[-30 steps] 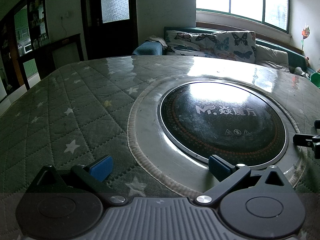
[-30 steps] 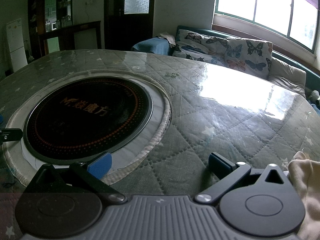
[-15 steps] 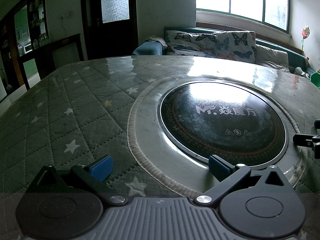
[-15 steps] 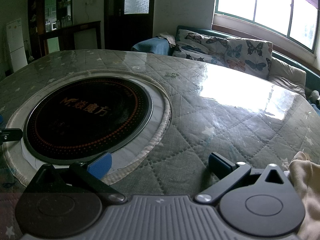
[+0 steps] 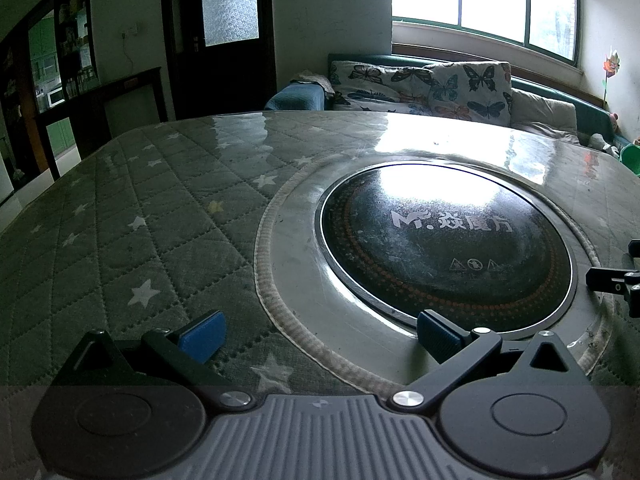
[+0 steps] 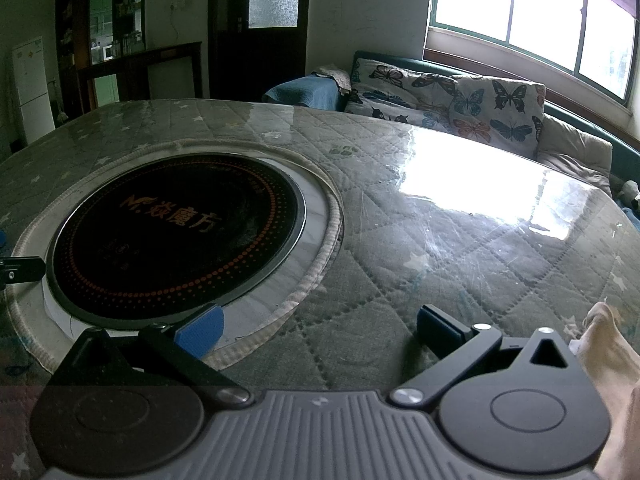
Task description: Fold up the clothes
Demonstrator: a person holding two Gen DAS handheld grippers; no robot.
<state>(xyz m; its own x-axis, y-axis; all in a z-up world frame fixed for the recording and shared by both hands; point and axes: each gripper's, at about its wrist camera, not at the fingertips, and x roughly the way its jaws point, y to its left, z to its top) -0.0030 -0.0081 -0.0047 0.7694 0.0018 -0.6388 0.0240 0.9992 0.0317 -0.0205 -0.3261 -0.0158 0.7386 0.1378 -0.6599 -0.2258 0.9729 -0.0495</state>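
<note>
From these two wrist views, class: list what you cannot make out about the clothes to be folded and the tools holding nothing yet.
- Cream garment: right wrist view; cut off by the right edge and partly behind the right gripper, so its type and size are unknown.
- Left wrist view: no clothing visible; the left gripper body hides the near table.
- Small signs on the cooktop: too small to read.

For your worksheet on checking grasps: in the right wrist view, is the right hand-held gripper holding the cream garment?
No: the right hand-held gripper is open and empty over the table, with the cream garment lying beside it.
</note>
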